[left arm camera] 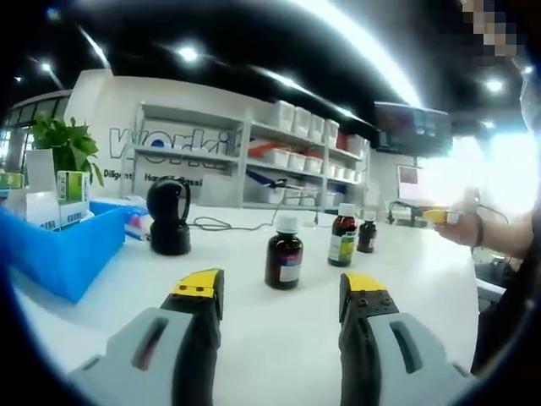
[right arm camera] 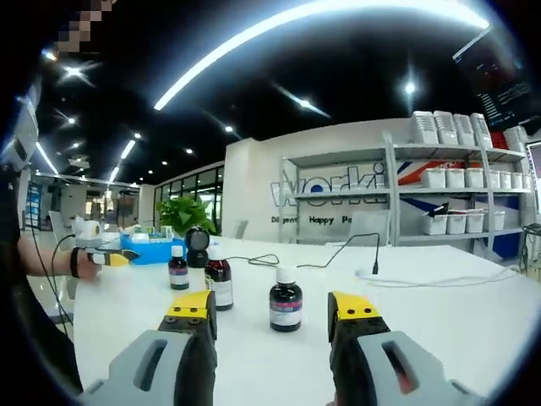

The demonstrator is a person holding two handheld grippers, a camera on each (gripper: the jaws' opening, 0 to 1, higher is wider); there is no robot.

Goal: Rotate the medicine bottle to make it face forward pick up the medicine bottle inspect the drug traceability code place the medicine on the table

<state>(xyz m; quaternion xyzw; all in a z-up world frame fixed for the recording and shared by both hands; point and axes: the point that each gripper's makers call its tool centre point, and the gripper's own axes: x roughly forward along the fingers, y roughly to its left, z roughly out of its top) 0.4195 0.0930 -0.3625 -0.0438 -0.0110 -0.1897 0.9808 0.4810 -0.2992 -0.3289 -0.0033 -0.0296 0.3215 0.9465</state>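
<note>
Your white desk (left arm camera: 254,355) spreads wide under both tools, with a long shelf unit (left arm camera: 279,161) of white bins against the wall behind it. On the far left in the left gripper view sits a blue bin (left arm camera: 63,254) holding small white and green boxes (left arm camera: 55,203), and a green plant (left arm camera: 63,144) rises behind it. Just beside the bin stands a black scanner on its stand (left arm camera: 169,220), its cable trailing off across the desk.

Your left tool (left arm camera: 281,296) hovers low over the desk with its jaws spread wide and nothing between them. Your right tool (right arm camera: 270,315) is the same: jaws wide apart, gripping nothing.

Three brown medicine bottles with white caps stand upright on the desk in a loose row. The nearest bottle (left arm camera: 284,252) is a short way ahead of your left tool, roughly in line with the gap between its jaws and not touching either jaw. The middle bottle (left arm camera: 342,235), with a green and white label, stands further off to the right, and the far bottle (left arm camera: 367,230) is just beyond it. In the right gripper view, one bottle (right arm camera: 286,298) stands ahead of the gap between that tool's jaws, clear of them.
</note>
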